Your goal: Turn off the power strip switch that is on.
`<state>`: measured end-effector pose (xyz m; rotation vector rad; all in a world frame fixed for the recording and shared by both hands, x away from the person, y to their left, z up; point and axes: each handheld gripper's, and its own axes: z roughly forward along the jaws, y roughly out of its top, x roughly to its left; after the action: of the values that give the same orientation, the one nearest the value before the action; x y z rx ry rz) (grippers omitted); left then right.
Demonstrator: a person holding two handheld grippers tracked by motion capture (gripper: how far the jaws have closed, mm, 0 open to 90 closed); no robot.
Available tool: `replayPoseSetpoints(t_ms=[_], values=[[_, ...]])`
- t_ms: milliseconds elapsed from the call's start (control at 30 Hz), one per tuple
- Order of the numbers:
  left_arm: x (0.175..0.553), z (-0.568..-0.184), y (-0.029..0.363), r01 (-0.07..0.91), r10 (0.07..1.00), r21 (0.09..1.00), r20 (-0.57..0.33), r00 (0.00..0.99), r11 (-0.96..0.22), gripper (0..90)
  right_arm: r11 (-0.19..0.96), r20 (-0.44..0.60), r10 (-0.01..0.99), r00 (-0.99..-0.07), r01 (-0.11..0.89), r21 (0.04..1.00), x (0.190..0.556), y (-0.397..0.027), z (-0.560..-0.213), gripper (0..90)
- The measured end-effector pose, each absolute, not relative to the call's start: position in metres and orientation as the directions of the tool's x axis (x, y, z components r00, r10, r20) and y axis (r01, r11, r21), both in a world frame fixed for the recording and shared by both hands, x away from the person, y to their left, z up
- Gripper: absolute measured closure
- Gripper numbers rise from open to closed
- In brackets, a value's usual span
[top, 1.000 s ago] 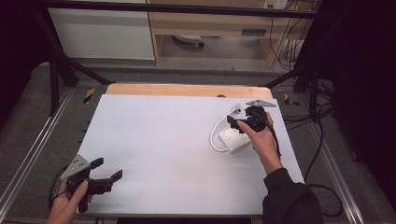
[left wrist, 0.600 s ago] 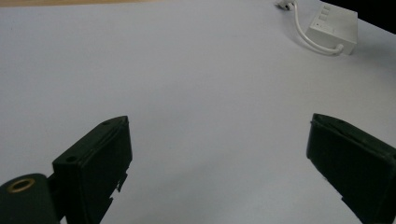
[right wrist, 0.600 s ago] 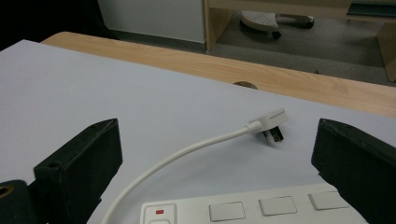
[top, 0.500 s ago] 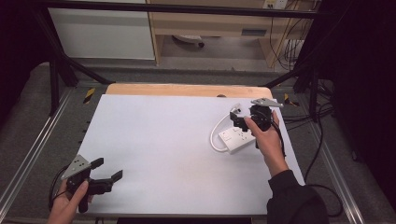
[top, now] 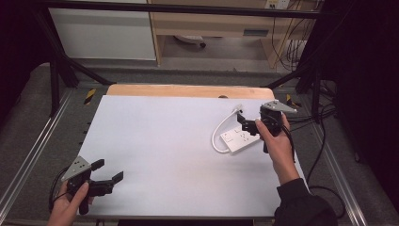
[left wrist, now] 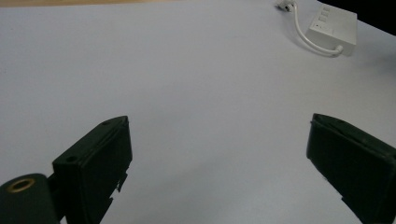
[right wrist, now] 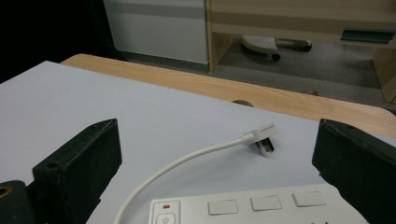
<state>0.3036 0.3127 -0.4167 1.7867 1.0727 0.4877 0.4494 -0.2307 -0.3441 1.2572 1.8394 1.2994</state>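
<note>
Right hand [top: 277,143] is stretched forward, its right claw [top: 244,121] poised just over the far end of the one white power strip [top: 240,138], jaws spread wide and gripping nothing. The strip's single cord [right wrist: 187,161] loops away from it to one plug [right wrist: 262,136] lying flat on the white worktop [top: 164,141], just beyond the strip. Well away from the strip, at the worktop's near corner, the left hand [top: 70,207] holds the left claw [top: 109,170] low, jaws wide apart, empty, pointing back toward the strip. Beyond the strip: a wooden edge, grey floor, what looks like a chair base [right wrist: 273,43] under a desk.
</note>
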Motion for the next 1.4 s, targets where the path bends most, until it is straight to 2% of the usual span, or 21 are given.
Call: replayPoseSetpoints(t_ms=[400,1067,1400], values=[[0.304,-0.417,0.313,0.454,0.837,0.879,-0.132,0.531,-0.149,6.7,0.111,0.033,0.914,-0.405,0.326,0.939,0.417,-0.247,-0.344,1.9],[0.304,-0.417,0.312,0.456,0.838,0.877,-0.132,0.529,-0.15,6.8,0.124,0.046,0.924,-0.381,0.411,0.903,0.383,-0.276,-0.374,2.1],[0.304,-0.417,0.312,0.456,0.838,0.877,-0.131,0.529,-0.15,6.7,0.137,0.046,0.925,-0.377,0.445,0.885,0.371,-0.274,-0.405,2.7]])
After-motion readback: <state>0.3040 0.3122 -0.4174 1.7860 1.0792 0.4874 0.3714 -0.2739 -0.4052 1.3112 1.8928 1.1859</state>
